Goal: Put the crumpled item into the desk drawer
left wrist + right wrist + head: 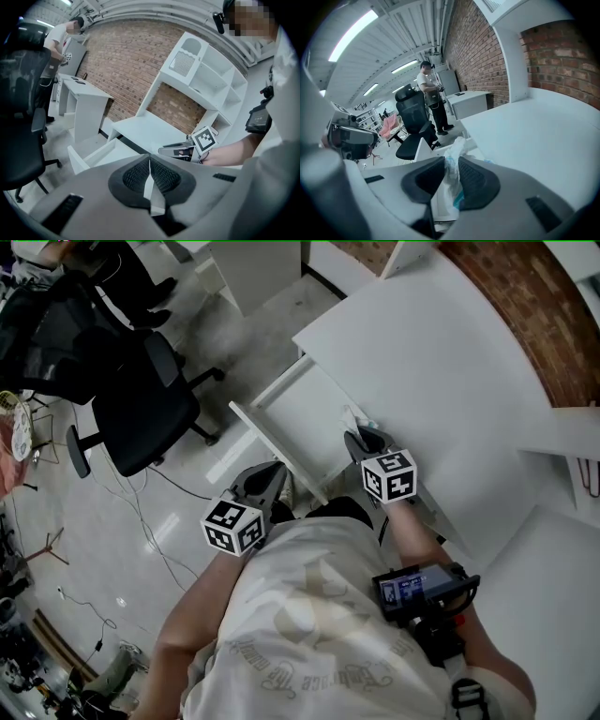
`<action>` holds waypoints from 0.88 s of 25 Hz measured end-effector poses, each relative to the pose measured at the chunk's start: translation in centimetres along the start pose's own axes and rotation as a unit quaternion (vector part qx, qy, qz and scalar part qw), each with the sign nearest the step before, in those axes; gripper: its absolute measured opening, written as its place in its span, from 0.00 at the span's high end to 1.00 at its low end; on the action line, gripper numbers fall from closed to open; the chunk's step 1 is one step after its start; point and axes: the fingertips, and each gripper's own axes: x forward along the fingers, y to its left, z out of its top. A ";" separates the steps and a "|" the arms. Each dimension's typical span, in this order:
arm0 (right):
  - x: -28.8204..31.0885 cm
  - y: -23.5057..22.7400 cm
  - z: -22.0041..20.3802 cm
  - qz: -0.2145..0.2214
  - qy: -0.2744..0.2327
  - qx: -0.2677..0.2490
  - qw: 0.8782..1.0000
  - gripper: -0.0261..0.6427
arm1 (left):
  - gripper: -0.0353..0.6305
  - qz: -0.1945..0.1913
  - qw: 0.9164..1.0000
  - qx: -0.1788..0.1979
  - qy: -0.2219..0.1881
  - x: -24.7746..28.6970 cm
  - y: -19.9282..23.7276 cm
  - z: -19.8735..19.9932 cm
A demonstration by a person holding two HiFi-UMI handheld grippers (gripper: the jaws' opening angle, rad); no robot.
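Crumpled item (453, 152), a white wrapper with some blue on it, sits pinched between the two pads of the right gripper (362, 439), so that it can be carried without falling. This gripper hangs over the near corner of the open drawer (305, 413), beside the edge of the desk (422, 362), which I judge to be the place for the release. The left gripper (150, 174) has its jaws pressed together with nothing between them. It is near the drawer front, probably ready to push the drawer closed afterwards.
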 end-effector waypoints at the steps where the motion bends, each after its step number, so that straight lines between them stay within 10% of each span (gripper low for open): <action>1: 0.5 0.3 -0.2 0.002 0.005 -0.005 1.000 0.81 | 0.91 0.001 1.000 -0.003 0.001 -0.1 0.2 -0.2; 22: 8.0 4.8 -4.0 0.030 0.081 -0.028 0.996 0.81 | 0.91 0.016 0.999 -0.047 0.005 -3.2 4.4 -3.6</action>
